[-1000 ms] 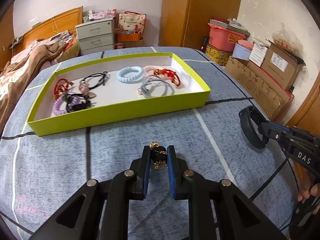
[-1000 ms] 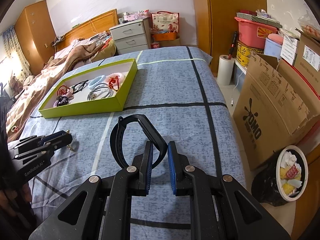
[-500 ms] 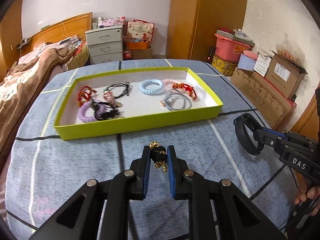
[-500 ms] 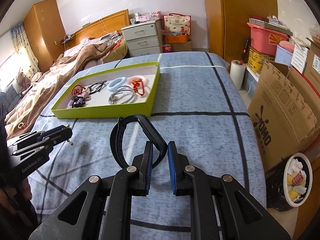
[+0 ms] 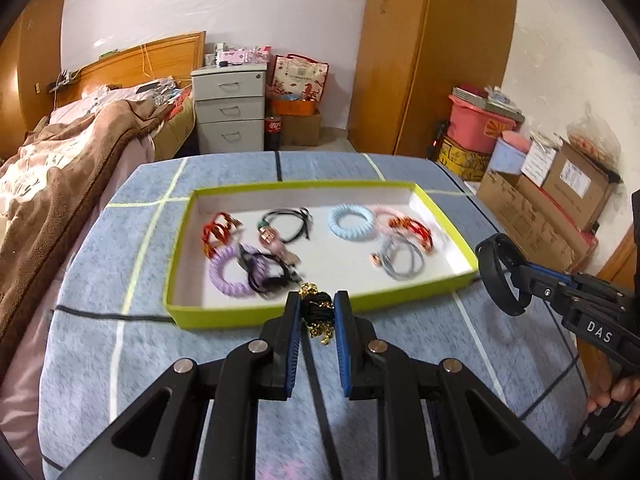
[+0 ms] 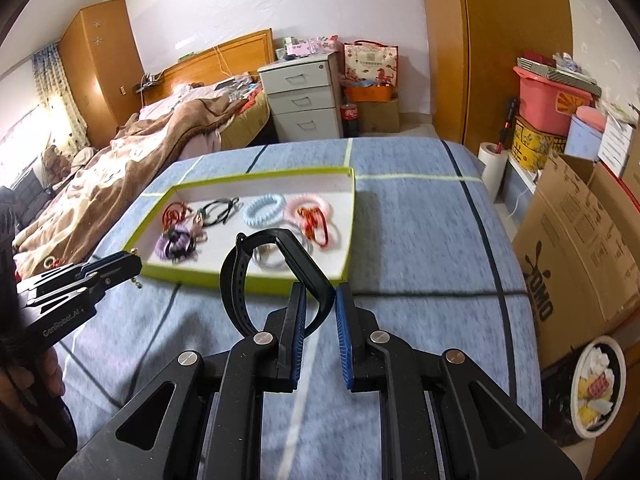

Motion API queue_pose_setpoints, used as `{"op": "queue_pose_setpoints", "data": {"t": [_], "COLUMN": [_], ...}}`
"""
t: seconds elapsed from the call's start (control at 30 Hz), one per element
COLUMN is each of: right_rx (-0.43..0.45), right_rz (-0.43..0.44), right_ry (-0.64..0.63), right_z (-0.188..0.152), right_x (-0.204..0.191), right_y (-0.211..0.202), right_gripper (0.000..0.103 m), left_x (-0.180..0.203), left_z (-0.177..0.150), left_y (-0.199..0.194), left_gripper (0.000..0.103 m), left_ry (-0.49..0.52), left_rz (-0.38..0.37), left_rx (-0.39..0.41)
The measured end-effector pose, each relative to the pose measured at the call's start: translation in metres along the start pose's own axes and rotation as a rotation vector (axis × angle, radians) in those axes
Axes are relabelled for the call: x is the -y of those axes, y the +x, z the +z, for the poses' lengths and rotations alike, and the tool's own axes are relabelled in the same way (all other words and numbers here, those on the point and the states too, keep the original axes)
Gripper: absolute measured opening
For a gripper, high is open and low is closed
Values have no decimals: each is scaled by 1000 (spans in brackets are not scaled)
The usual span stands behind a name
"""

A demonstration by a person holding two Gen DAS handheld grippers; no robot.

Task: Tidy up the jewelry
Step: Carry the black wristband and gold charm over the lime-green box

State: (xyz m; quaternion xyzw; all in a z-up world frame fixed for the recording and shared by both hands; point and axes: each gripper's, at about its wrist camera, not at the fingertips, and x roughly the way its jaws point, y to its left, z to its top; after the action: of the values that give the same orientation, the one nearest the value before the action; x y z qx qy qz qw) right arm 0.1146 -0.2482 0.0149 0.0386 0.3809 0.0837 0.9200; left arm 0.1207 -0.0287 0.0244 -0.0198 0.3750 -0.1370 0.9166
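Note:
A lime-green tray lies on the blue cloth table and holds several hair ties and bracelets. My left gripper is shut on a black hair tie with gold charms, held above the cloth just before the tray's near wall. My right gripper is shut on a black wristband, held above the cloth near the tray's near wall. The right gripper with its wristband shows in the left wrist view beside the tray's right corner. The left gripper shows in the right wrist view.
In the tray lie a light blue coil tie, a purple coil tie, a grey tie and red bracelets. A bed lies left of the table. Cardboard boxes and a bin stand right.
Both grippers have risen and moved toward the tray with their items still held. The tray now sits closer and more centred in both views.

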Motion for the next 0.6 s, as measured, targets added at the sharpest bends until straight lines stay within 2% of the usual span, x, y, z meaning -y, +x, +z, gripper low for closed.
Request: {"op": "queue_pose_setpoints", "data": {"t": [0.13,0.23,0.33,0.6], "right_rx": [-4,-12,-30,-96], "right_rz": [-6,-13,-25,-48], "right_ry": [-7,2,9,0], "right_z": [16,25,34,46], "right_x": [-7,-8,-9,-14], "right_y": [14,25,40,76], "right_gripper": [16,16,16,16], "left_x": [-11,-22,-31,-52], "left_z": [12,21,28,28], "left_y": [7,15,26,48], "left_gripper": [17,17,17,17], "left_ry": [5,-28,-33,-67], "left_rz": [31,7,31,45], "left_rx": [8,-2,-15,-56]}}
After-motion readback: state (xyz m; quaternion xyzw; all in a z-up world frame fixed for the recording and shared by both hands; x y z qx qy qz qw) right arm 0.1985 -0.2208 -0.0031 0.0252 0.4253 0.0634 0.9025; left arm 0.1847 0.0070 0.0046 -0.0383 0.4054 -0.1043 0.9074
